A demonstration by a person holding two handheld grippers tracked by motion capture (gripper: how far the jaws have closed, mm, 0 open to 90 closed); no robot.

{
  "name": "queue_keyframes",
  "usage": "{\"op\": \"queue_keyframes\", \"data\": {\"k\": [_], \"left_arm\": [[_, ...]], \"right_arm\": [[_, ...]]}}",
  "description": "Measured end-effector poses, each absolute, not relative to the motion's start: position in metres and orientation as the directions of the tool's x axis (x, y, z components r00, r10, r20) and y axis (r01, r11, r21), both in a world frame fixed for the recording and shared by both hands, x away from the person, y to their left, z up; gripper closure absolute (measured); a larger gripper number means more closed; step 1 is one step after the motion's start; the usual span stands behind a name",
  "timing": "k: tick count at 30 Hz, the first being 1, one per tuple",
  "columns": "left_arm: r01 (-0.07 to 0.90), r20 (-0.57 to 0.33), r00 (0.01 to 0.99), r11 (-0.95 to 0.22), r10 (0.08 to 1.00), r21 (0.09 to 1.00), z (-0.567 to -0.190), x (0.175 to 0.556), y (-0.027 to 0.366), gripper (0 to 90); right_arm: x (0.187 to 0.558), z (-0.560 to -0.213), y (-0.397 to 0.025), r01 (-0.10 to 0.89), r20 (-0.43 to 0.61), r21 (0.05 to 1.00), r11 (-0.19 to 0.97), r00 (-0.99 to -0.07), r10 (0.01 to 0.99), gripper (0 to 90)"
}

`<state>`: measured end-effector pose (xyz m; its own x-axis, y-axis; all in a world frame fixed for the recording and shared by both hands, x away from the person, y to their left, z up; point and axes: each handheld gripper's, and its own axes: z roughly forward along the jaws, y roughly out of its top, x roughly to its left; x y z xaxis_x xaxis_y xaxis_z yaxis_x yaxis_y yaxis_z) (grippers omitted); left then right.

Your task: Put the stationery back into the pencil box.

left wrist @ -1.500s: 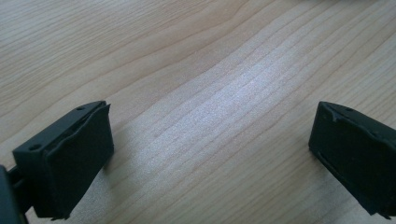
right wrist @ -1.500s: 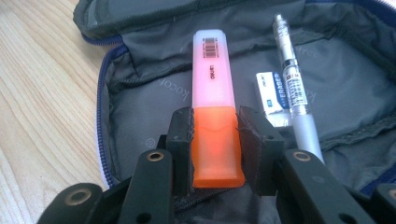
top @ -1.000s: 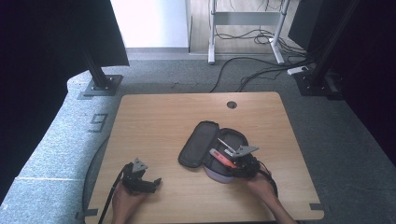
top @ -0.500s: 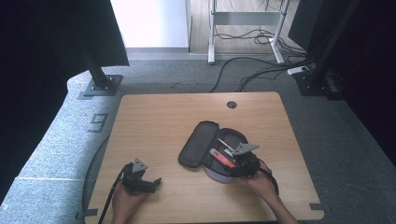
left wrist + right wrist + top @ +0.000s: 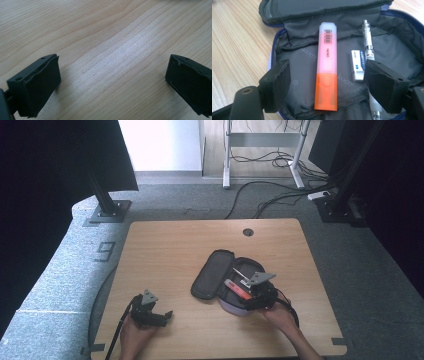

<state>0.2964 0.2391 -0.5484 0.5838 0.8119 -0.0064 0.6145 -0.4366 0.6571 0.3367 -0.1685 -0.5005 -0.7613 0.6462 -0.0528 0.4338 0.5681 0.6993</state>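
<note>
an orange highlighter (image 5: pixel 326 67) lies flat inside the open grey pencil case (image 5: pixel 312 53) beside an eraser (image 5: pixel 357 65) and a silver pen (image 5: pixel 369 50). the right gripper (image 5: pixel 337 86) hovers over it, jaws wide and empty. the left gripper (image 5: pixel 112 82) rests wide apart over bare wooden table (image 5: pixel 105 37), well apart from the case.

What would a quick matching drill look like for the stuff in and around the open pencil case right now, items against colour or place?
Items:
1. highlighter
2. eraser
3. metal pen
4. left gripper

Descriptions:
A. silver, beside the right gripper's right-hand finger
B. over bare wood, away from the pencil case
C. orange cap, pale pink body, between the open fingers
D. small, white and blue, between highlighter and pen

Pairs: 1-C, 2-D, 3-A, 4-B
</note>
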Motion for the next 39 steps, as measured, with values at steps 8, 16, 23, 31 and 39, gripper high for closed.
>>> {"op": "queue_keyframes", "data": {"k": [8,16,23,31,39], "left_arm": [[0.615,-0.007,0.584,-0.436,0.812,0.657,-0.548,0.296,0.239,0.0],[0.615,-0.007,0.584,-0.436,0.812,0.657,-0.548,0.296,0.239,0.0],[0.615,-0.007,0.583,-0.436,0.812,0.657,-0.548,0.296,0.239,0.0],[0.615,-0.007,0.583,-0.436,0.812,0.657,-0.548,0.296,0.239,0.0],[0.615,-0.007,0.583,-0.436,0.812,0.657,-0.548,0.296,0.239,0.0]], "right_arm": [[0.336,-0.493,-0.176,0.432,-0.063,0.704,0.564,-0.753,0.655,16.4],[0.336,-0.488,-0.186,0.431,-0.073,0.712,0.555,-0.741,0.668,13.6],[0.336,-0.483,-0.195,0.431,-0.085,0.717,0.548,-0.726,0.683,12.8],[0.335,-0.479,-0.21,0.439,-0.089,0.726,0.528,-0.702,0.706,12.2],[0.335,-0.475,-0.227,0.446,-0.1,0.733,0.513,-0.675,0.731,10.1]]}}
